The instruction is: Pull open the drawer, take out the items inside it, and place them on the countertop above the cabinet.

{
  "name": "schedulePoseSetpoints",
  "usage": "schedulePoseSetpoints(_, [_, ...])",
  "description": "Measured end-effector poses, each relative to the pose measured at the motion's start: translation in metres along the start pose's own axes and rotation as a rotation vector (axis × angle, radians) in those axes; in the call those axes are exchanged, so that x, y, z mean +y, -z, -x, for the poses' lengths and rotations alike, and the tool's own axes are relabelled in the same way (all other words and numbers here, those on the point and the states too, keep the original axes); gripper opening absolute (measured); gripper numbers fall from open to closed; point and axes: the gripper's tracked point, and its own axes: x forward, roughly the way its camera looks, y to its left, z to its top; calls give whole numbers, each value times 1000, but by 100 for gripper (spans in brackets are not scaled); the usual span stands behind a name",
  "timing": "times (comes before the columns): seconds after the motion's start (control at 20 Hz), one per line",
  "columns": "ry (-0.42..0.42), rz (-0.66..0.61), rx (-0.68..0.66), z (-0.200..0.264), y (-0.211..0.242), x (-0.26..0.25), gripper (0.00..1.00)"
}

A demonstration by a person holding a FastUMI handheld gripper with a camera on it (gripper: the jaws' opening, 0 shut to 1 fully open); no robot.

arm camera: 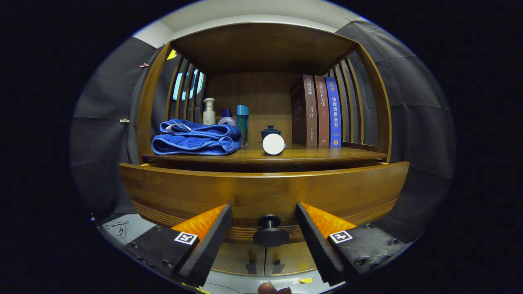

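Observation:
A wooden drawer front (261,190) stands pulled out a little from the cabinet, with a dark gap behind its top edge. Its round dark knob (269,232) sits between my fingers, which stand apart without touching it. My gripper (265,222) is open. What lies inside the drawer is hidden by its front panel. On the countertop (318,154) above lie a folded blue towel (196,139) at the left and a white cylinder (273,143) on its side near the middle.
Behind the towel stand a white pump bottle (208,112), a small bottle (226,117) and a blue bottle (242,122). A dark lidded cup (270,131) sits behind the cylinder. Three books (320,111) stand upright at the right. Slatted wooden sides and a top enclose the shelf.

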Motion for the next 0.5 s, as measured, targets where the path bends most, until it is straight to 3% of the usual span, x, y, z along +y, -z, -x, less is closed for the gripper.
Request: schedulePoseSetpoints(0.5, [10, 1, 11, -40, -4, 4, 100])
